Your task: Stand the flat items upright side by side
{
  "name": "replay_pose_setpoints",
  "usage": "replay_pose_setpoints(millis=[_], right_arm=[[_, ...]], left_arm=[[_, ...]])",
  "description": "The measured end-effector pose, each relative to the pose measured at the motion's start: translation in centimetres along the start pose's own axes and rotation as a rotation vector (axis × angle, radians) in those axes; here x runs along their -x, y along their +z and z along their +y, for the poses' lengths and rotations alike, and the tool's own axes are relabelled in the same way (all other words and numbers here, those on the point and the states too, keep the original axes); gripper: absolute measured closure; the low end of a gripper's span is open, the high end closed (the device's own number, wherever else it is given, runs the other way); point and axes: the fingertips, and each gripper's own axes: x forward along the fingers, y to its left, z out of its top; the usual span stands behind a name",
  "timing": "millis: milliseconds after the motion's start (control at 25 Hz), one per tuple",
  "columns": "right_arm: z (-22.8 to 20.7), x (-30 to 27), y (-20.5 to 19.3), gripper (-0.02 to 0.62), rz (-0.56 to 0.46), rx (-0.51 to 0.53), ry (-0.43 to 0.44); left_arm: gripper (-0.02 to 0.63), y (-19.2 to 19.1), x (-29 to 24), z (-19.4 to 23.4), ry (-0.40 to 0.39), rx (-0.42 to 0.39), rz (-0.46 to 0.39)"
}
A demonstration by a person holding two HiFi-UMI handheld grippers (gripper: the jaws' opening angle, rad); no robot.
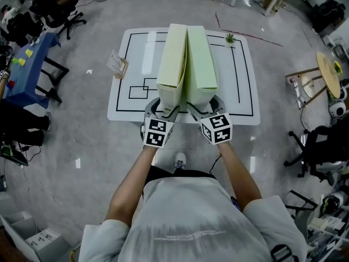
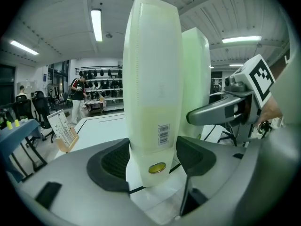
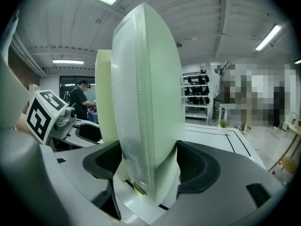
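Folders: left folder (image 1: 172, 59) and right folder (image 1: 200, 59), both pale green, stand upright just beside each other on the white desk (image 1: 242, 91), near its front edge. Left gripper (image 1: 163, 109) has its fingers (image 2: 110, 163) clenched on the near end of the left folder. Right gripper (image 1: 203, 109) grasps the near end of the right folder likewise, with its fingers (image 3: 200, 166) against both faces.

Bright, even light from ceiling tubes (image 2: 96, 25); glare patches on floor (image 1: 82, 119); heavy fisheye; dark vignetted corners.
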Motion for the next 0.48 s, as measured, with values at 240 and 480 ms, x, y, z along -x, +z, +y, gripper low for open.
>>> replay_pose_setpoints(millis=[240,480], right_arm=[[1.4,-0.4,-0.5,0.232,0.048,0.057,0.073],[1.2,-0.3,-0.8,0.232,0.151,0.111,0.088]], left_arm=[[0.304,-1.2,0.0,-1.7,-0.089,-0.095,0.022],[0.319,-1.0,0.7,-0.9,-0.146,-0.131,0.031]])
